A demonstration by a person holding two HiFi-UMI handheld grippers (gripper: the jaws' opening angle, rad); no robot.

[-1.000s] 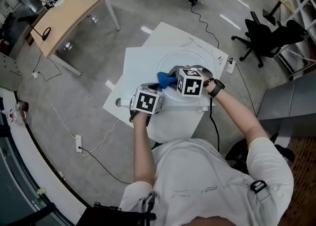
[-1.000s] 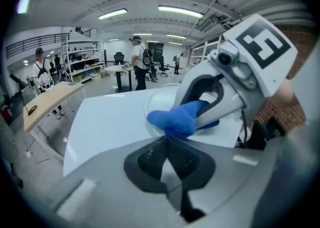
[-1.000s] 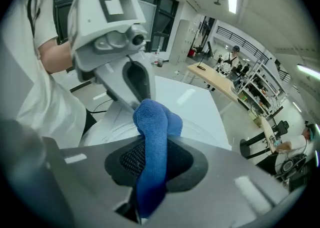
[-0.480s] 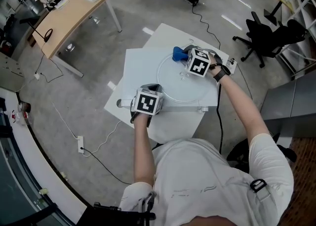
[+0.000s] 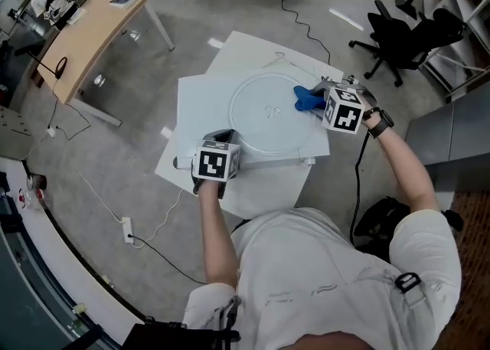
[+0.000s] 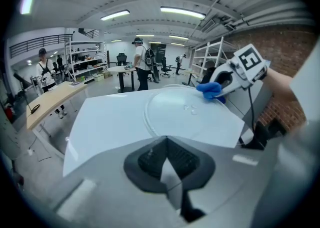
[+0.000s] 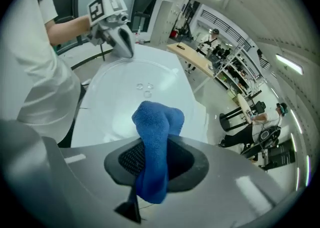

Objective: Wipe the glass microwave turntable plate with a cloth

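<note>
Glass turntable plate [image 5: 260,120] lying flat on the white table [image 5: 197,107], roughly at its centre. Right gripper [image 5: 318,103], jaws clamped on a bunched blue cloth [image 5: 305,97], with the cloth at the plate's right rim; a fold of cloth [image 7: 154,139] stands up past the jaws and another hangs below them. Left gripper [image 5: 220,142] at the near edge of the table, clear of the plate, jaws together with nothing between them [image 6: 167,159]. Small water drops [image 7: 144,88] sit near the plate's middle
</note>
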